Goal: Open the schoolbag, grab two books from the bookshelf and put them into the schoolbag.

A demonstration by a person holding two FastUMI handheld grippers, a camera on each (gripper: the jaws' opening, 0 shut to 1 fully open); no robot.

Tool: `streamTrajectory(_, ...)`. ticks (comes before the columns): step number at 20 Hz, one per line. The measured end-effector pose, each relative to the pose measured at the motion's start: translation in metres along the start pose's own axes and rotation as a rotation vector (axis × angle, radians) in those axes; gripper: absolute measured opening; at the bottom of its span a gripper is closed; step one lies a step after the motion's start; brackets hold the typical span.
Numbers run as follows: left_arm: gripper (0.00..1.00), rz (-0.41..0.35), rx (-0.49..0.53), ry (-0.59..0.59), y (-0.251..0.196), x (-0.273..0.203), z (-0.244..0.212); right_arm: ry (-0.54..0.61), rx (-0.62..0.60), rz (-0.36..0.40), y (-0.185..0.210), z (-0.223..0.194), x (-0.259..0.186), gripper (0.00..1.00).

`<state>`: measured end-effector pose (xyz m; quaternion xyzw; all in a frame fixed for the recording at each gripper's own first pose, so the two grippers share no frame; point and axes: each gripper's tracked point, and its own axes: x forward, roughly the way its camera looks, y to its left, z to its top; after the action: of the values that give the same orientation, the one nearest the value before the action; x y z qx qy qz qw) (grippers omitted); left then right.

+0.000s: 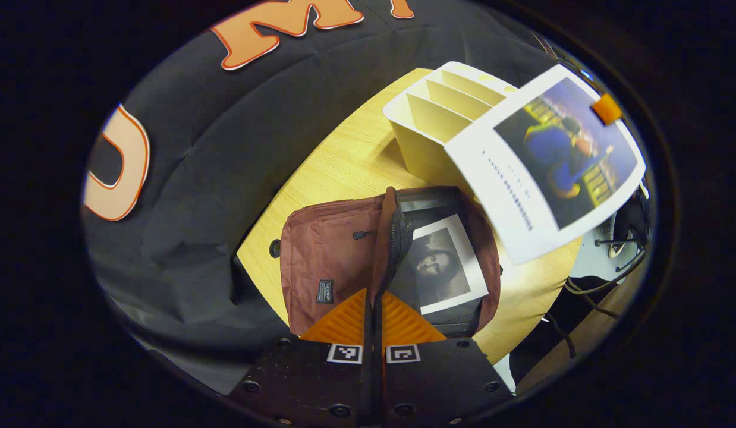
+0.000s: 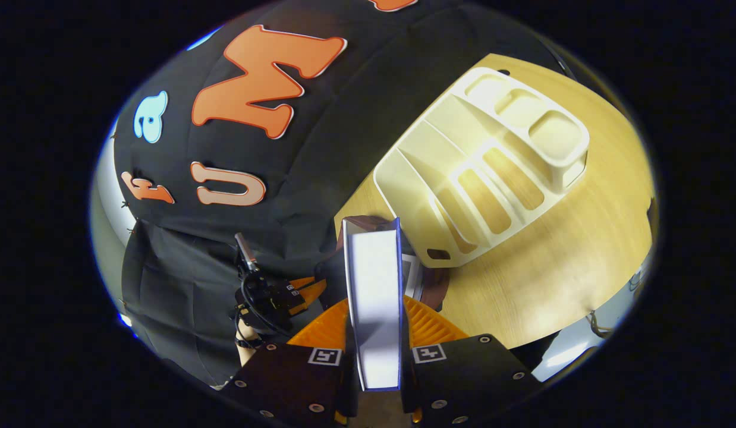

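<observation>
The left tongs [image 1: 374, 309] are closed, pinching a thin edge between both fingers. The right tongs [image 2: 375, 333] clamp both fingers on a book

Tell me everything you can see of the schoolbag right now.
The schoolbag is dark red fabric, lying flat on the wooden table in front of the cream bookshelf. Its main compartment is open, and a book with a black-and-white portrait cover lies inside. The front panel carries a small dark label and a zipper pull. The left tongs are shut on the edge of the opening, holding it up. The second book hangs above it.
</observation>
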<state>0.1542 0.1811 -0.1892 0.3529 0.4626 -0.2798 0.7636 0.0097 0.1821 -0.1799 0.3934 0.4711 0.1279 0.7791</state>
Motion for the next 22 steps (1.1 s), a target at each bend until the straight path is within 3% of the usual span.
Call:
streamTrajectory(3, 0.01, -0.002, 0.025, -0.004, -0.004, -0.007, 0.007, 0.010, 0.070, 0.061, -0.009, -0.024, 0.038, 0.29)
streamTrajectory(8, 0.01, 0.000, 0.046, -0.033, -0.008, -0.016, 0.020, -0.010, 0.104, 0.062, -0.021, -0.036, 0.090, 0.28)
streamTrajectory(18, 0.01, 0.010, 0.068, -0.075, -0.012, -0.037, 0.041, 0.003, 0.110, -0.027, 0.012, -0.051, 0.183, 0.28)
streamTrajectory(22, 0.01, 0.012, 0.096, -0.089, -0.019, -0.045, 0.046, -0.044, 0.103, -0.054, 0.030, -0.053, 0.205, 0.29)
